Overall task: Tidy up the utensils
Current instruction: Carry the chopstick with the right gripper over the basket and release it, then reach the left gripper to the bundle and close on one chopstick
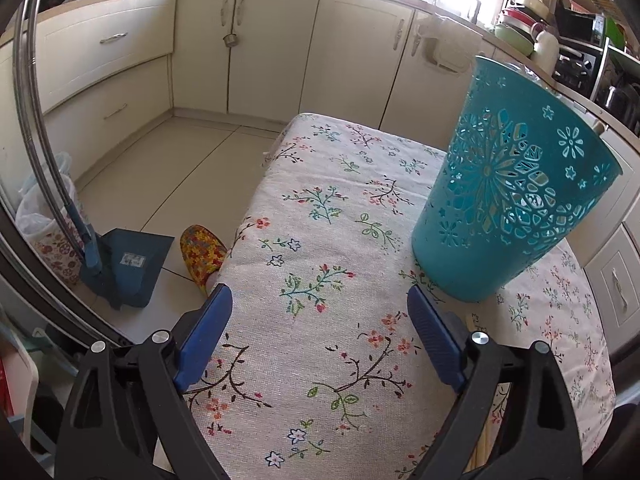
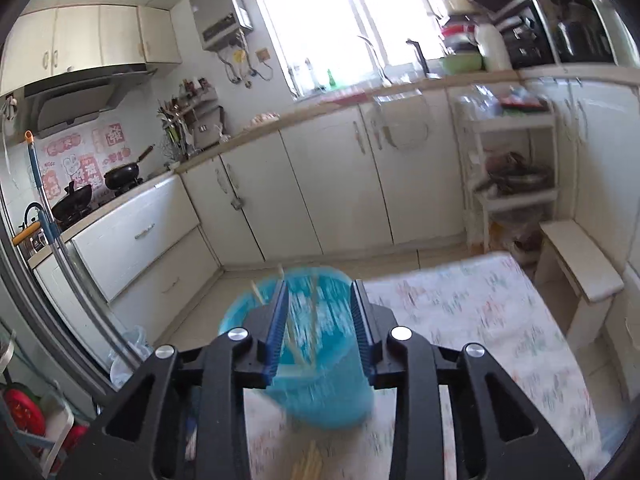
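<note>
The teal holder (image 1: 516,184) stands upright on the flowered cloth (image 1: 320,200), so that chopsticks can drop into it from above. The right gripper (image 2: 320,320) hangs over the holder's mouth with its jaws partly apart; thin chopsticks (image 2: 296,344) pass between them down into the holder, but the blur hides whether the jaws touch them. More chopsticks (image 1: 480,452) lie on the cloth near the holder's base, waiting. The left gripper (image 1: 320,320) hovers beside the holder, jaws wide and empty, probably kept free for the next pick

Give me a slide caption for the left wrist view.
Open left gripper hovers over floral tablecloth beside teal utensil holder.
</note>
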{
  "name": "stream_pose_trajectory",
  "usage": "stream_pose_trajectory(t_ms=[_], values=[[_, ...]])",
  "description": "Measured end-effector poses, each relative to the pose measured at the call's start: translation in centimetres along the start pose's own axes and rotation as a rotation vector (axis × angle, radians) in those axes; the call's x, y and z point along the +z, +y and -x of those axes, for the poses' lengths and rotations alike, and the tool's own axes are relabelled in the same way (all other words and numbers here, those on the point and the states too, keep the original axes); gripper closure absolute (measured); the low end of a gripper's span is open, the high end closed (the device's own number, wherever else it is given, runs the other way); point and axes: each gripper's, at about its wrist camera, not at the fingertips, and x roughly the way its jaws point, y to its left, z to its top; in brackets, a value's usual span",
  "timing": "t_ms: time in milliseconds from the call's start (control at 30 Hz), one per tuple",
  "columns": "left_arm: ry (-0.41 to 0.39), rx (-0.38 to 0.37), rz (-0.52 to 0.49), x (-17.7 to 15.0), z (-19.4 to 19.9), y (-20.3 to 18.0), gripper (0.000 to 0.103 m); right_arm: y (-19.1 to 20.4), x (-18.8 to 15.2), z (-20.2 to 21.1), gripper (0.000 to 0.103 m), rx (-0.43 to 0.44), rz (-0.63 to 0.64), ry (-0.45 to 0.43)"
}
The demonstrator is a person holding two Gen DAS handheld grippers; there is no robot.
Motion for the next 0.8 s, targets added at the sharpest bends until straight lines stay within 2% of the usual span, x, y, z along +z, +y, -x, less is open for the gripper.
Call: stream_pose_trajectory(t_ms=[133, 233, 400, 567, 800], values=[[-0.002, 0.006, 0.005, 0.0, 0.0, 0.1, 0.017, -1.3, -7.3, -1.1, 0.074, -0.027, -0.003, 0.227], [0.001, 0.016, -0.009, 0.0, 0.0, -0.2, 0.016, -1.4, -10.4, -3.1, 0.080, -0.021, -0.026, 0.340], [0.004, 0.021, -0.007, -0.1, 0.0, -0.2, 0.016, 0.4, -11.7, -5.6, 0.083, 0.005, 0.024, 0.389], [0.004, 0.014, 0.006, -0.1, -0.1, 0.0, 0.015, 1.5, -12.3, -7.4, 0.084, -0.020, 0.060, 0.416], [0.001, 0.005, 0.006, -0.1, -0.1, 0.1, 0.015, 2.0, -13.6, -7.5, 0.085, -0.047, 0.122, 0.424]])
